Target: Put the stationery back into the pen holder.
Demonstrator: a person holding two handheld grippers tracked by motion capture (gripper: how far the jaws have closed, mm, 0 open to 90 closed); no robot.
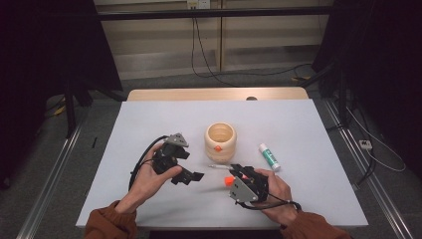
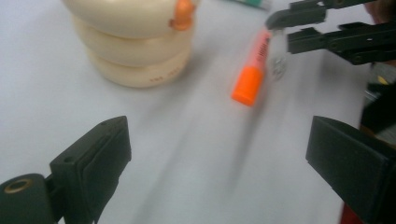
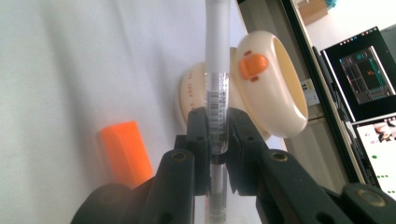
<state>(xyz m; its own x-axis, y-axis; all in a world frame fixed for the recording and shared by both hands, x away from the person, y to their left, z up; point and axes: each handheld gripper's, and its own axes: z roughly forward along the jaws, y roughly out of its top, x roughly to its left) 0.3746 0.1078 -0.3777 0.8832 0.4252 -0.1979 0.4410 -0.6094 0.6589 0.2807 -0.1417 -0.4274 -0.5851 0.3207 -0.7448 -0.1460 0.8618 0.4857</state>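
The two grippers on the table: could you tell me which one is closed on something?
The right gripper, at the right in the high view, clamps a clear pen between its jaws. The left gripper has its jaws wide apart and empty.

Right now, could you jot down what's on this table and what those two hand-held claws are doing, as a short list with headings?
Surface: white table
Centre: cream ringed wooden pen cup, upright, orange button on its side
Right claw: shut on a clear pen with a white barrel
Left claw: open, nothing between its pads
Loose cap: orange pen cap lying on the table near the right claw
Far right: white glue stick with green label, lying flat, untouched
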